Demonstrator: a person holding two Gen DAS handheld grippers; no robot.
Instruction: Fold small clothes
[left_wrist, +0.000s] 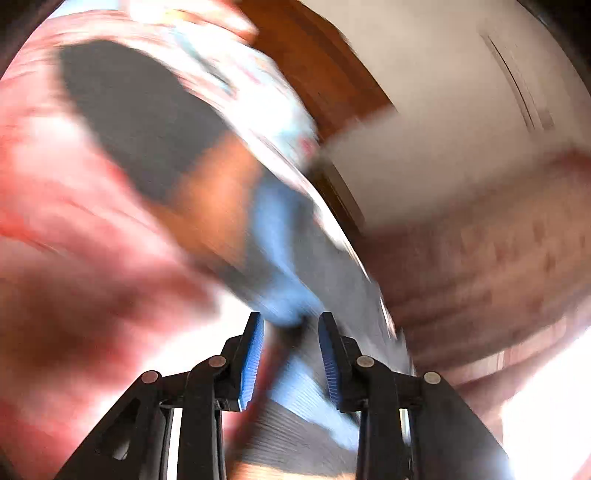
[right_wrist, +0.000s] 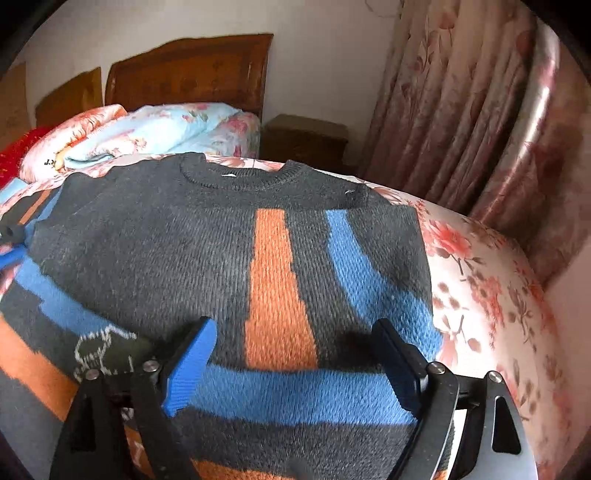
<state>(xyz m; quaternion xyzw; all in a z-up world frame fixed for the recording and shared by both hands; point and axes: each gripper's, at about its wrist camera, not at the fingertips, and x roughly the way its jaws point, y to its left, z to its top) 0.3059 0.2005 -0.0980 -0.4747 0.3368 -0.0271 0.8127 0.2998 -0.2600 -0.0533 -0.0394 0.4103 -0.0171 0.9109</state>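
Note:
A dark grey knit sweater (right_wrist: 177, 251) with orange and blue stripes lies on a floral bed (right_wrist: 491, 302), its neck at the far side. My right gripper (right_wrist: 295, 332) is open and hovers just above the sweater's lower front. The left wrist view is badly blurred by motion. There my left gripper (left_wrist: 291, 321) has its blue pads (left_wrist: 253, 350) part closed around a strip of the sweater (left_wrist: 295, 391) that runs between them. Whether the pads pinch it is unclear. The left gripper's tip also shows at the right wrist view's left edge (right_wrist: 11, 240), by the sweater's left sleeve.
A pile of folded floral quilts (right_wrist: 147, 129) lies at the head of the bed before a wooden headboard (right_wrist: 192, 70). A wooden nightstand (right_wrist: 306, 136) stands beside it. Floral curtains (right_wrist: 461, 110) hang to the right.

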